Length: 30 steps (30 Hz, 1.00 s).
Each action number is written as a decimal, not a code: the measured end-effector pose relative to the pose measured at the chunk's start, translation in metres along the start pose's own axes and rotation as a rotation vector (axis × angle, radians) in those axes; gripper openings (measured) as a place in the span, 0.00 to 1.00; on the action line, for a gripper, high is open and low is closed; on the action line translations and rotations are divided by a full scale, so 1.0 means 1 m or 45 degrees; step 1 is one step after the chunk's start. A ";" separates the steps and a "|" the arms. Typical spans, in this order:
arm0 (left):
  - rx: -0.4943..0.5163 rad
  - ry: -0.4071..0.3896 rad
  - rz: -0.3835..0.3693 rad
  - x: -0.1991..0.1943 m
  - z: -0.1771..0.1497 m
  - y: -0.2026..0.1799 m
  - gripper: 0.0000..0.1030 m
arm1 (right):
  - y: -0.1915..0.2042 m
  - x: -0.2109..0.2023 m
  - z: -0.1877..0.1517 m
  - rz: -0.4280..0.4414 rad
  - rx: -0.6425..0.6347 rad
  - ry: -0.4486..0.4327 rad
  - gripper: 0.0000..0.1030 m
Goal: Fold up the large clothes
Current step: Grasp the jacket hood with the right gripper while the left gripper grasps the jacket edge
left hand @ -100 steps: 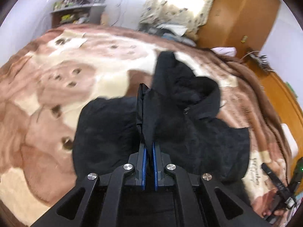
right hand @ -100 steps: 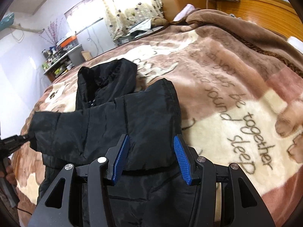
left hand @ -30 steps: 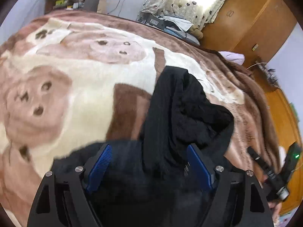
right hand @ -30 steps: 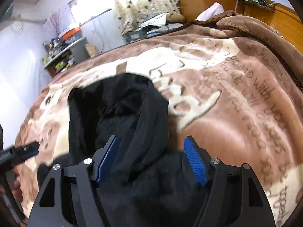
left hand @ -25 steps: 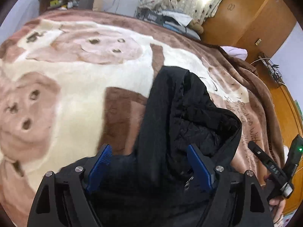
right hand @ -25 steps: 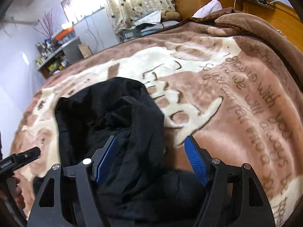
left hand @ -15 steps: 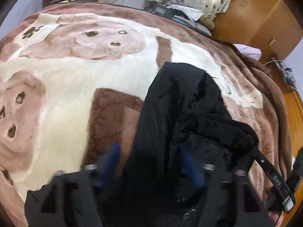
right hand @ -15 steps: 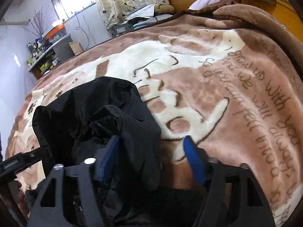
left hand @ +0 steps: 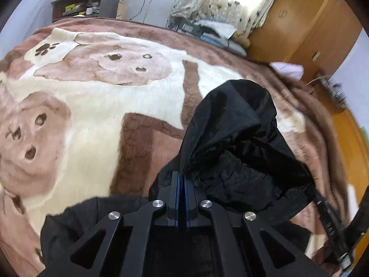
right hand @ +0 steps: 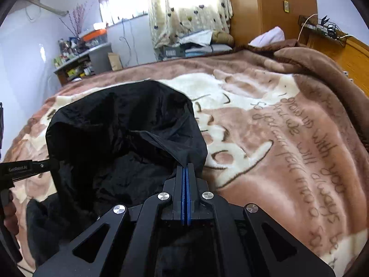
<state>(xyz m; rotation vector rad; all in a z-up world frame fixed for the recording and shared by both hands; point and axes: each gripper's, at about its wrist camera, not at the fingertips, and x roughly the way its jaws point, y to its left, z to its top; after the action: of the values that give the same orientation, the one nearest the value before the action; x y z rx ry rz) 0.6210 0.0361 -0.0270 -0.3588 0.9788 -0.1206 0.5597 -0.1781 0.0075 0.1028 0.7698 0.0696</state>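
Observation:
A black padded jacket (left hand: 235, 147) lies on a brown and cream blanket (left hand: 96, 106) that covers the bed. Its hood (right hand: 120, 124) faces away from me and gapes between the two grippers. My left gripper (left hand: 181, 175) is shut on the hood's left rim, its blue pads pressed together over the black cloth. My right gripper (right hand: 185, 168) is shut on the hood's right rim, where a fold runs up from its tips. The right gripper's body (left hand: 332, 226) shows at the lower right of the left wrist view. The left gripper's arm (right hand: 20, 168) enters the right wrist view from the left.
A wooden wardrobe (left hand: 299, 30) stands beyond the bed, with a patterned curtain (right hand: 186, 7) at the window. A shelf of small items (right hand: 78, 64) is at the far left wall. A wooden headboard (right hand: 341, 53) runs along the right.
Both grippers moved forward to the hood's rim and went from wide open to shut on it, one on each side. The hood now stands up and open between them.

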 end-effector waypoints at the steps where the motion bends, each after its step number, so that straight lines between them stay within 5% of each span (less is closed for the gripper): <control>1: -0.009 -0.004 -0.013 -0.007 -0.003 0.003 0.03 | 0.001 -0.006 -0.003 0.000 -0.010 -0.011 0.00; 9: -0.120 -0.019 -0.091 -0.053 -0.045 0.041 0.03 | 0.003 -0.068 -0.042 0.015 -0.055 -0.092 0.00; 18: -0.353 0.065 -0.238 -0.056 -0.081 0.089 0.03 | -0.013 -0.072 -0.099 -0.041 -0.084 -0.018 0.00; 30: -0.504 0.112 -0.198 -0.062 -0.115 0.139 0.03 | -0.031 -0.063 -0.127 -0.078 -0.037 0.088 0.00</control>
<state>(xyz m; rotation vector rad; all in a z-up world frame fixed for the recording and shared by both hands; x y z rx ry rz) 0.4831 0.1539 -0.0848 -0.7991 1.0608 -0.0832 0.4274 -0.2064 -0.0431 0.0495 0.8403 0.0260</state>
